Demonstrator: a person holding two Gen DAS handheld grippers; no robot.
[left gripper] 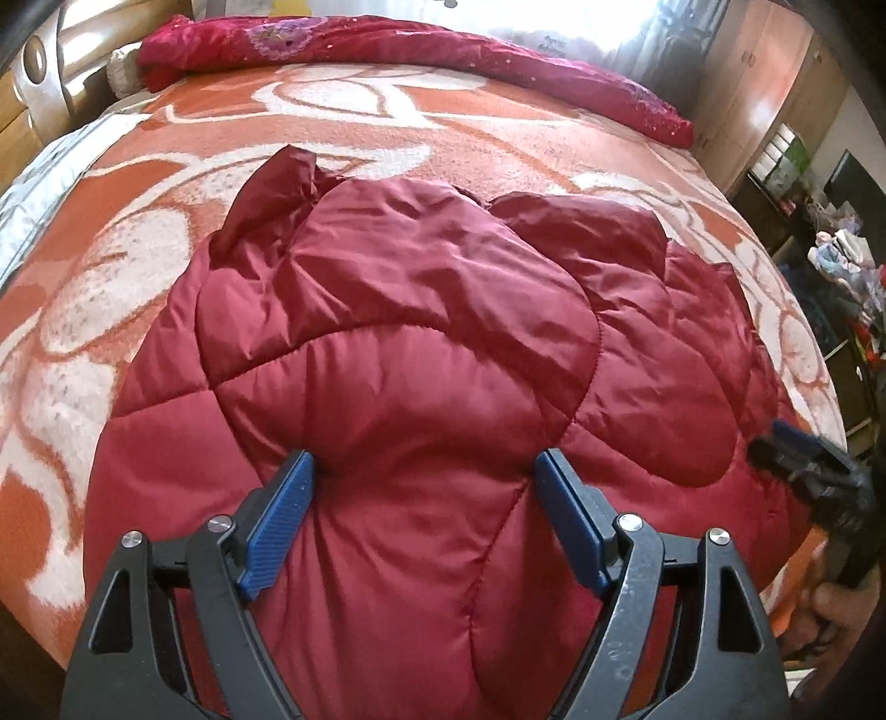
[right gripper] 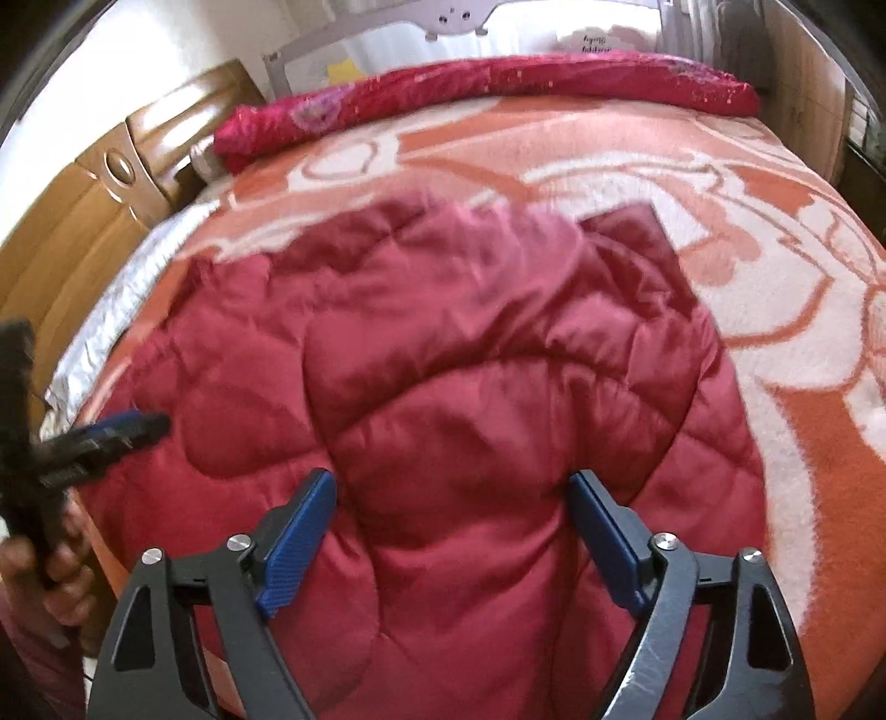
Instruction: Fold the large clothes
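A dark red quilted puffer jacket point(left gripper: 421, 354) lies spread on the bed, on top of an orange and cream blanket point(left gripper: 387, 133) with a fuzzy nap and large looping flower shapes. The jacket's shell is smooth and slightly shiny, stitched into puffy curved panels that bulge between the seams. One padded part is laid over the body, and a flat, pointed flap of the same fabric sticks up at the far left edge.

The left gripper point(left gripper: 425, 471) hangs over the near part of the jacket with its jaws spread wide; the ribbed blue pads point(left gripper: 277, 531) sit on either side of a swollen panel, and whether they press into the fabric cannot be told. The right gripper point(right gripper: 451, 493) is likewise released, wide apart over the jacket, its blue pads flanking a rounded quilted bulge. Each gripper has black angular arms with silver pivot pins.

In the right wrist view, a hand point(right gripper: 55, 576) holds the left gripper's handle at the left edge.

Along the far side of the bed lies a long rolled magenta quilt point(left gripper: 421, 50) with speckled floral print. A glossy wooden headboard point(right gripper: 111, 183) with a carved oval stands at the left.
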